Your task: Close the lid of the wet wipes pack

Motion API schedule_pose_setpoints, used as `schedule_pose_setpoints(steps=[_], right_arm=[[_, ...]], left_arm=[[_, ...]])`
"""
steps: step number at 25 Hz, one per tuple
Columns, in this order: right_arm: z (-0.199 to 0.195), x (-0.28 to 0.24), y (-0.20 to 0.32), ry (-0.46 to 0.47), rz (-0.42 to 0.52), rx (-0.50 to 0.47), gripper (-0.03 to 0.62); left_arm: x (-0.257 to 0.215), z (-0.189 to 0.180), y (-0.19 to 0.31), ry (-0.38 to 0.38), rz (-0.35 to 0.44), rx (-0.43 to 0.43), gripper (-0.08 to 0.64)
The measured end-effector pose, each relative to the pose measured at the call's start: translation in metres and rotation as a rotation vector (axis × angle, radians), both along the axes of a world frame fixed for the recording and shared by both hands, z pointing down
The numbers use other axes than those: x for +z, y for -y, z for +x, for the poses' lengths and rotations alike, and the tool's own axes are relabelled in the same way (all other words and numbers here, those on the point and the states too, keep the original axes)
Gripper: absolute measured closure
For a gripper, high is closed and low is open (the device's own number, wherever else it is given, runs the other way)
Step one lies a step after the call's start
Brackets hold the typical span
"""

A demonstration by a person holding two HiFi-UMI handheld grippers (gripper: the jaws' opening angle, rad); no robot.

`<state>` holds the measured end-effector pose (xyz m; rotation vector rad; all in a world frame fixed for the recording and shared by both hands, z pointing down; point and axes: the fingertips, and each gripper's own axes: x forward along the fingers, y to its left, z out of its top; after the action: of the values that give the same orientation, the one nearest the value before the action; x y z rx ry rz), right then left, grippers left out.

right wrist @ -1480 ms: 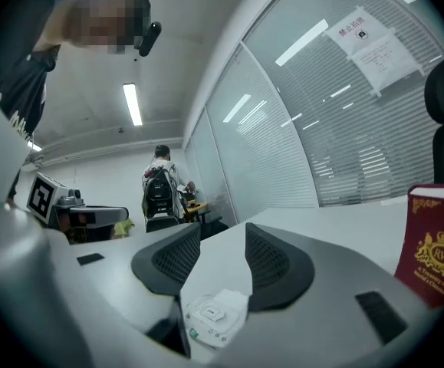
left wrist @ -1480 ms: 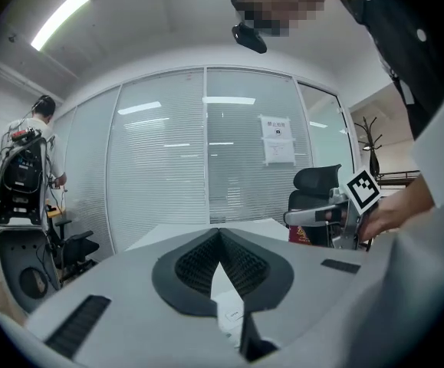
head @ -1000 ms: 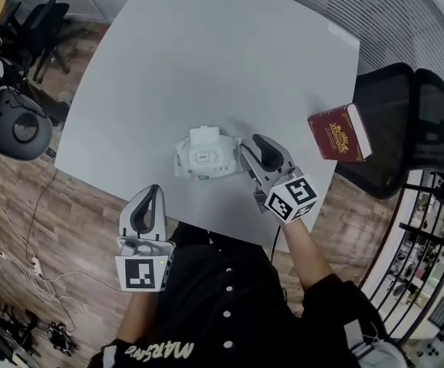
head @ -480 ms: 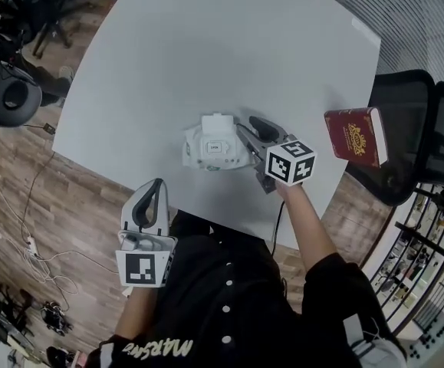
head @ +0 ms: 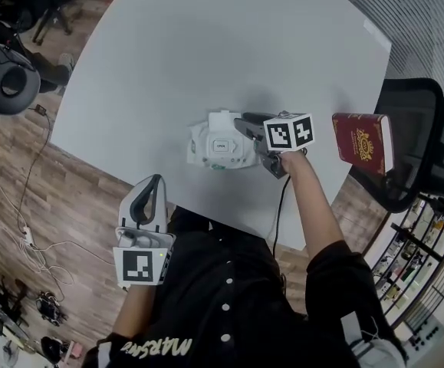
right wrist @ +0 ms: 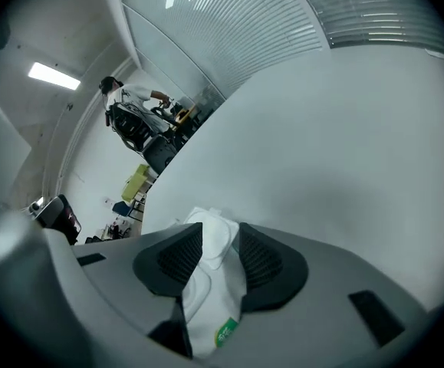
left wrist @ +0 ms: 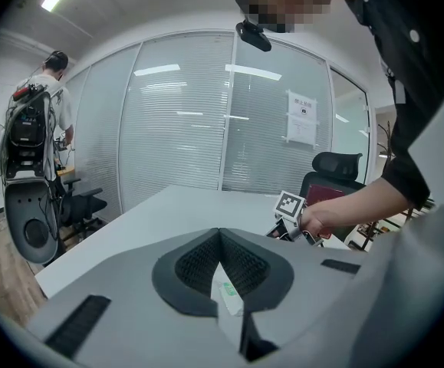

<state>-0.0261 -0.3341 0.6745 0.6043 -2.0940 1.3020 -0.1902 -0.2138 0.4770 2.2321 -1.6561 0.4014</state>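
Observation:
The white wet wipes pack [head: 220, 150] lies on the white table [head: 206, 44] near its front edge, its lid [head: 223, 119] flipped open toward the far side. My right gripper [head: 241, 123] slants down at the pack's right side; its jaws are closing, a gap still between them. Through that gap the right gripper view shows the pack [right wrist: 210, 271] and the lid [right wrist: 210, 227], and the pads do not press on it. My left gripper [head: 154, 182] hangs shut off the table's front edge, holding nothing, aimed at the pack [left wrist: 228, 294].
A red book [head: 363, 142] stands at the table's right edge, with a black office chair [head: 425, 129] behind it. More chairs and cables sit on the wooden floor at the left. A person stands at the far glass wall [left wrist: 49, 98].
My right gripper has dropped and tipped downward, closing in on the pack's right side. The left gripper sank a little. The pack has not moved.

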Motion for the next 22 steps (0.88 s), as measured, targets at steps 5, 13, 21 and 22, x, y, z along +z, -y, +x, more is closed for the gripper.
schedule_pose_setpoints(steps=[5,13,21,22], right_arm=[[0.000,0.012,0.002,-0.043,-0.045,-0.023,0.448],[0.000,0.015,0.001,-0.074,-0.049,-0.083,0.484],[0.000,-0.009,0.005,0.029,0.036,-0.048,0.523],[-0.001,-0.013,0.004,0.052,0.056,-0.050,0.523]], left_arm=[[0.005,-0.005,0.003,-0.003,-0.013,-0.018,0.554],[0.006,-0.009,0.002,0.002,-0.022,-0.037,0.554],[0.001,-0.002,-0.003,0.006,-0.016,-0.037,0.554],[-0.001,0.000,-0.003,0.007,-0.012,-0.034,0.554]])
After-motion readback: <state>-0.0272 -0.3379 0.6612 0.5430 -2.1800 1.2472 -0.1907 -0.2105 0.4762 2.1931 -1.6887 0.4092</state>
